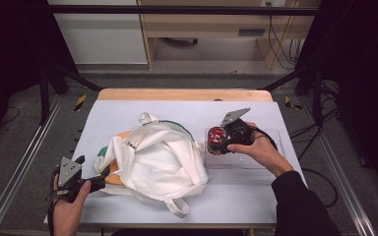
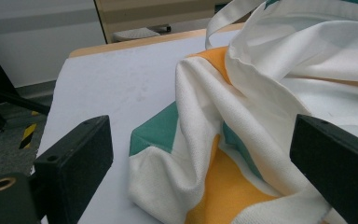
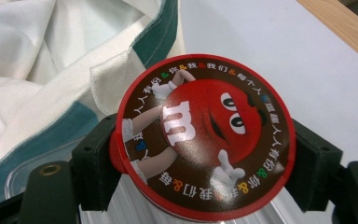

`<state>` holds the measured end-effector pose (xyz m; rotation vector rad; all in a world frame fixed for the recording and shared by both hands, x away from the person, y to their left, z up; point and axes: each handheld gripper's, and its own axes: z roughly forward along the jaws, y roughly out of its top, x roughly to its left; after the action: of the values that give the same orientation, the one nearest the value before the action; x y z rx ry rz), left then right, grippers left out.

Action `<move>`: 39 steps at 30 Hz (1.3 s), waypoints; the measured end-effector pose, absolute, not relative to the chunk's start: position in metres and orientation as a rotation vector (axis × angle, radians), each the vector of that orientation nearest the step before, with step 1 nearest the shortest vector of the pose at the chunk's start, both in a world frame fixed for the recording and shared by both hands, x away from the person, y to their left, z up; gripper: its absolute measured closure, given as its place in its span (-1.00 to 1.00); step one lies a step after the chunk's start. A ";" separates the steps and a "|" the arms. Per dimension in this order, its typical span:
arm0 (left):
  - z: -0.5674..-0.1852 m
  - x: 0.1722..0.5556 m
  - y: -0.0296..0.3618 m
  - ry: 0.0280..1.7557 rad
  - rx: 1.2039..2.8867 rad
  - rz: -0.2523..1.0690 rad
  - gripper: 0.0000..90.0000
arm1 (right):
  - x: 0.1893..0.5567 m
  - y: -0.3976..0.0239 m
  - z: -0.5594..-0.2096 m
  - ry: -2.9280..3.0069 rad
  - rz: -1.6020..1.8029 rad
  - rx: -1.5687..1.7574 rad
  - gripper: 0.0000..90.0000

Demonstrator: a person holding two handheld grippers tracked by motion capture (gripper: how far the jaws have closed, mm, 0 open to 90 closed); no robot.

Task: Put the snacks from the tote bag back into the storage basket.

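Right of centre in the high view, right gripper (image 1: 222,142) clamped across round red-lidded candy tub (image 3: 200,135), lid facing up, above clear tray (image 1: 270,169); left gripper (image 2: 205,163) wide beside tote bag (image 1: 157,160); pale-blue table sheet (image 1: 128,110), grey floor beyond.

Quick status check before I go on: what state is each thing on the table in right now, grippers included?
Tote bag: lying crumpled on the table, mouth toward the tray.
Candy tub: lid on, upright, held over the clear tray.
Clear tray: on the table beside the bag, nothing resting in it that I can see.
Right gripper: shut on the candy tub, jaws at either side.
Left gripper: open, jaws either side of the bag's corner, not pressing.
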<state>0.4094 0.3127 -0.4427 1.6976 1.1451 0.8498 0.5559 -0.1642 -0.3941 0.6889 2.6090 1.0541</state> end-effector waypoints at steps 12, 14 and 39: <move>-0.443 0.410 0.313 1.145 1.698 0.848 -0.87 | 0.560 -0.160 -0.399 2.621 1.049 0.683 -0.45; -0.443 0.410 0.313 1.145 1.699 0.847 -0.87 | 0.561 -0.161 -0.401 2.625 1.045 0.687 -0.45; -0.444 0.410 0.314 1.156 1.705 0.849 -0.87 | 0.567 -0.160 -0.414 2.657 1.014 0.704 -0.45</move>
<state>0.4103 0.3137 -0.4439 1.7050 1.1555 0.8495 0.5670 -0.1595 -0.4144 0.7041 2.6568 1.0139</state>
